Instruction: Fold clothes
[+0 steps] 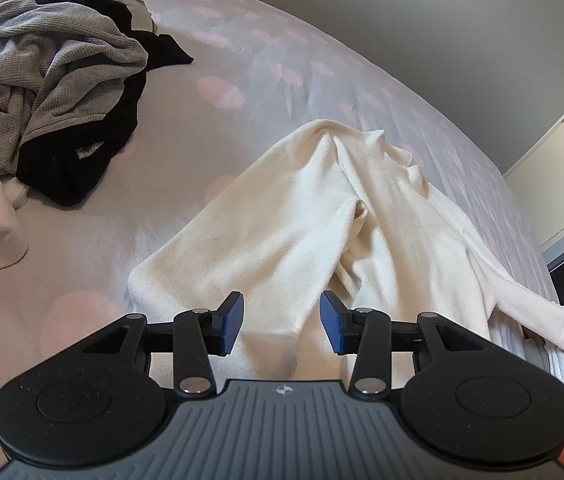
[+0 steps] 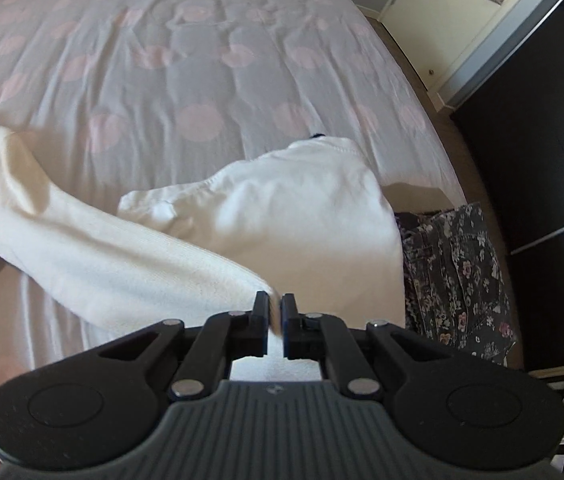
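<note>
The cream sweater [image 1: 302,216] lies bunched on my polka-dot bedspread [image 1: 241,80]. My right gripper [image 2: 275,312] is clamped on its sleeve [image 2: 121,256], apparently at the cuff. My left gripper [image 1: 282,322] hovers spread wide above the body, holding nothing. A clothes pile [image 1: 41,80] sits well apart.

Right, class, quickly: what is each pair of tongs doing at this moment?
Left tongs: open, holding nothing, above the cream sweater.
Right tongs: shut on the end of the cream sweater's sleeve.
</note>
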{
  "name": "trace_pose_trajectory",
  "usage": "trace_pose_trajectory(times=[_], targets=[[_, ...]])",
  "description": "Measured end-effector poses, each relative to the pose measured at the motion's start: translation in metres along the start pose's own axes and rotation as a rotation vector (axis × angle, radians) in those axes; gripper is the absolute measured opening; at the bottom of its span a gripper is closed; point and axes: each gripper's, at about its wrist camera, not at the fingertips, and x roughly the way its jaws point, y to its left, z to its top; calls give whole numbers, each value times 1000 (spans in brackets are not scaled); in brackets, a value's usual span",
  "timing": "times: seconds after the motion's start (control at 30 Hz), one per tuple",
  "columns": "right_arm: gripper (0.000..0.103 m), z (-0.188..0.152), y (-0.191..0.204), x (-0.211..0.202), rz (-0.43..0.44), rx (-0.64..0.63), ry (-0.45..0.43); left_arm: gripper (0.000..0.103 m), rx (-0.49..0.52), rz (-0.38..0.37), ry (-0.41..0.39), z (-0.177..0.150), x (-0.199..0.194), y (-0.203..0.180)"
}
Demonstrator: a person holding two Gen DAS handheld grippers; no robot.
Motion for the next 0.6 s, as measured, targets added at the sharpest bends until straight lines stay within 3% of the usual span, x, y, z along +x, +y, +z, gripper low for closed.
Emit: trace_pose_trajectory(times=[0.1,0.23,0.33,0.4,0.5,0.6], targets=[[7,-5,3,22,-8,-3,23,40,1,6,10,1,4,0],[11,-12,15,31,-10,-48,-11,40,-7,20,19,4,6,1],[15,-17,23,15,-8,-78,-108,43,-6,36,13,4,3,-1],[35,-24,34,-4,-3,-94,-212,46,-31,34,0,8,-4,2],[40,-36,55,-38,39,-98,-389,47,-80,28,-11,15,-15,9],[42,-51,82,-58,163,-80,-509,47,-105,32,28,31,-24,15]])
